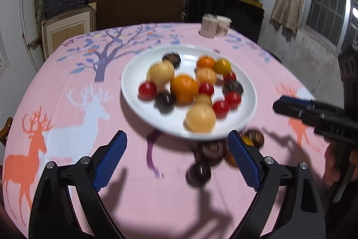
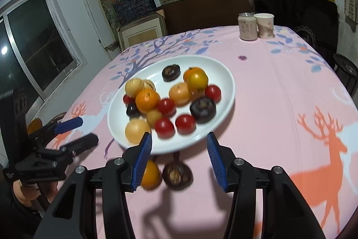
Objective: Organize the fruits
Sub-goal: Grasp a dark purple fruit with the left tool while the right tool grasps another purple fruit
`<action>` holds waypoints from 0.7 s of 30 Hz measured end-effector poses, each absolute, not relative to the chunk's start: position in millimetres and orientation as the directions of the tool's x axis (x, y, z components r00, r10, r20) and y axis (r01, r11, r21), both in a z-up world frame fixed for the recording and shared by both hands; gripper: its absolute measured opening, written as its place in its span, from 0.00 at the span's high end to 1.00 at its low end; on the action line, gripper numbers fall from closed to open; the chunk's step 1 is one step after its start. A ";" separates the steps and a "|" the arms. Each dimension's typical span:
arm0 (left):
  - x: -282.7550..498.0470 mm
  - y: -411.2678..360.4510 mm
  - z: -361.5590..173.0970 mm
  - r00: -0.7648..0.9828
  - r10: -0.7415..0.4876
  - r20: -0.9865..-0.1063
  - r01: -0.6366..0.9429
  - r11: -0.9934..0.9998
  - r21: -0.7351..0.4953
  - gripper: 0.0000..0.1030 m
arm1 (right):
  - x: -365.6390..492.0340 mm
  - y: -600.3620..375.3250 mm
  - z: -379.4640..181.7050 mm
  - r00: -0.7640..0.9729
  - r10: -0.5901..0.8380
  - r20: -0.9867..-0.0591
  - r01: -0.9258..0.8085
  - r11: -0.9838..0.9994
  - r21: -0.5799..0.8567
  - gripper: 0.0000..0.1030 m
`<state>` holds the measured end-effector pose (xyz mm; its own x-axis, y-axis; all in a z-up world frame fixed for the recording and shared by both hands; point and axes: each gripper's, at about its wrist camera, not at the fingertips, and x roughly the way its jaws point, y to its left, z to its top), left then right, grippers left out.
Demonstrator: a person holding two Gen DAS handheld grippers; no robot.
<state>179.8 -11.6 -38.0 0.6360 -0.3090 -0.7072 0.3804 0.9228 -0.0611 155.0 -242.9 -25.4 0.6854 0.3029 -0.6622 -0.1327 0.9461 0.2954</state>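
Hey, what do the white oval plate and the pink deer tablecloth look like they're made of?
White oval plate: probably glazed ceramic, possibly melamine; smooth and glossy with soft highlights. Pink deer tablecloth: matte printed woven fabric, judging by its creases and drape over the table edge.

A glossy white ceramic-looking oval plate (image 2: pixel 226 80) sits on a matt pink cloth tablecloth printed with deer and trees (image 2: pixel 279 104). The small round fruits (image 2: pixel 166 106) on it look smooth and shiny. Both grippers show matt black plastic arms, ribbed blue rubbery pads (image 1: pixel 110 160) and bright metal screws. At the far edge stand a metal drink can (image 2: pixel 248 26) and a paper cup (image 2: pixel 265 25).
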 end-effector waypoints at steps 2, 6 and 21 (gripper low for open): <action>170.3 -14.9 -51.6 0.613 -0.287 -0.736 0.386 0.922 -0.038 0.13 | 143.4 -243.8 -32.7 0.684 0.307 -0.662 -0.119 0.942 0.314 0.50; 167.6 -26.4 -74.9 0.577 -0.234 -0.782 0.387 0.922 0.009 0.13 | 129.9 -236.4 -45.4 0.675 0.311 -0.669 -0.126 0.942 0.311 0.50; 164.8 -26.8 -74.4 0.574 -0.363 -0.734 0.450 0.889 -0.087 0.74 | 126.0 -229.0 -64.1 0.635 0.245 -0.733 -0.116 0.968 0.222 0.50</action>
